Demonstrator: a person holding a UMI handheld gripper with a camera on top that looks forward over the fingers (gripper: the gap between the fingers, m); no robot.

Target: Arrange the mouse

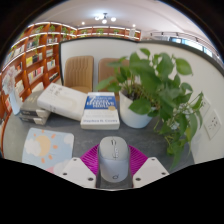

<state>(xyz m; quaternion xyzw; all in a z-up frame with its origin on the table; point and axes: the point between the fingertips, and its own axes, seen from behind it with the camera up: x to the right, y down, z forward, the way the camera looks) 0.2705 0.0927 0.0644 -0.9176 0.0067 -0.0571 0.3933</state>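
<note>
A light grey computer mouse (pixel 113 158) sits lengthwise between my gripper's (pixel 113 172) two white fingers (pixel 76 172), its front end pointing away from me. The magenta pads (pixel 93 157) press against both of its sides. The gripper is shut on the mouse and holds it over the near part of the grey table (pixel 75 135). The rear end of the mouse is hidden low between the fingers.
A light blue patterned mat (pixel 46 148) lies left of the fingers. Beyond them are a blue-covered book stack (pixel 100 108), a white box (pixel 60 98) and a leafy plant (pixel 158 88) in a white pot (pixel 135 116). Bookshelves (pixel 30 65) line the left wall.
</note>
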